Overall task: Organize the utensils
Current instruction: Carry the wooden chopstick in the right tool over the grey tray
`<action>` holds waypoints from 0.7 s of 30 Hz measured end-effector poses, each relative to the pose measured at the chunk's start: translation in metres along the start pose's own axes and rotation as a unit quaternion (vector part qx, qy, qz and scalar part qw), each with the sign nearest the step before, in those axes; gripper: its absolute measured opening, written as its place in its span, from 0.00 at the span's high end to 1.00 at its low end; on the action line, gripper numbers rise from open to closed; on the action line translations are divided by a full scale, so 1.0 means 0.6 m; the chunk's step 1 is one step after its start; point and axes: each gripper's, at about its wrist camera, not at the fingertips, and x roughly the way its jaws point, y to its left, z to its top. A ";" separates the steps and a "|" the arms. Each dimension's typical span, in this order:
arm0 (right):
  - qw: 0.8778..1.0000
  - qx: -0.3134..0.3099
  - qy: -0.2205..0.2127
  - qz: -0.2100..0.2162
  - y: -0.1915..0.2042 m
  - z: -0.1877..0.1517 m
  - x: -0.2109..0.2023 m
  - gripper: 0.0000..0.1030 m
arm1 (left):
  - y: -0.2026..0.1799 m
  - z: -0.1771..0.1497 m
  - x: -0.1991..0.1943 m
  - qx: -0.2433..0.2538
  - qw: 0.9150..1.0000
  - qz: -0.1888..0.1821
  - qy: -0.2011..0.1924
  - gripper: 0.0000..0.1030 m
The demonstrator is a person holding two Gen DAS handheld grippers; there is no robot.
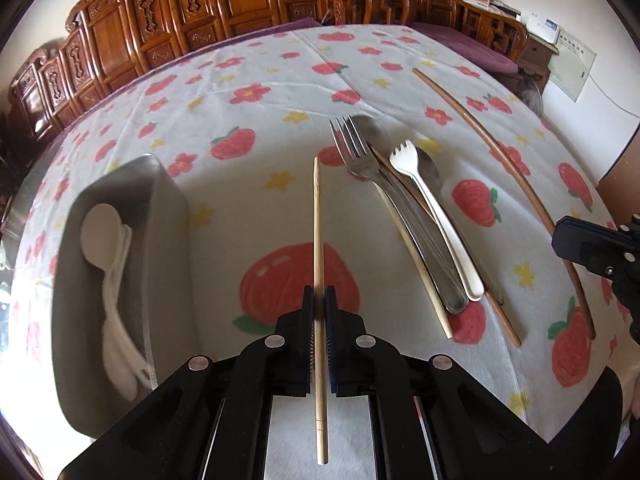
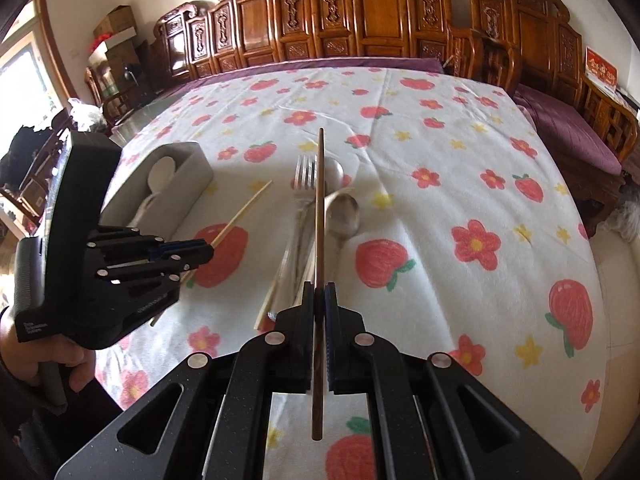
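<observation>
At the far left, a grey organizer tray (image 1: 120, 184) is sitting near the left edge of the flowered tablecloth (image 1: 248, 72), holding white plastic spoons (image 1: 108, 248) along its length; how many are stacked there is hard to tell through the blur. Open cloth is lying between the tray's right wall and the next item.

The left gripper (image 1: 319, 296) is pinching a pale bamboo chopstick (image 1: 317, 216) tight between its jaws, the stick running straight ahead and poking out behind the pads. From the right wrist view, this gripper (image 2: 208, 250) is hanging just right of the tray, a hand (image 2: 60, 364) wrapping its handle.

Farther right, a loose pile is lying on the cloth: a steel fork (image 1: 356, 152), a white spork (image 1: 420, 184), steel spoons (image 1: 374, 130) and another pale chopstick (image 1: 416, 264), all overlapping.

The right gripper (image 2: 319, 294) is clamping a dark wooden chopstick (image 2: 319, 208), which is pointing forward over the pile. In the left wrist view that stick (image 1: 508, 168) is arcing toward the table's right side, with the gripper's tip (image 1: 580, 246) at the frame edge.

Beyond the pile, the far half of the table is lying bare up to carved wooden benches (image 2: 360, 12) along the back edge.
</observation>
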 end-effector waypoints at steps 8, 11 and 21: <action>1.000 -0.024 -0.017 0.009 0.038 0.010 -0.030 0.94 | 0.033 -0.001 -0.080 -0.004 1.000 0.005 -0.028 0.96; 0.999 -0.031 -0.025 0.013 0.052 0.014 -0.043 0.94 | 0.043 0.000 -0.107 -0.004 0.999 0.011 -0.039 0.96; 0.998 -0.050 -0.037 0.030 0.093 0.017 -0.069 0.94 | 0.103 -0.003 -0.158 -0.029 0.997 0.020 -0.061 0.96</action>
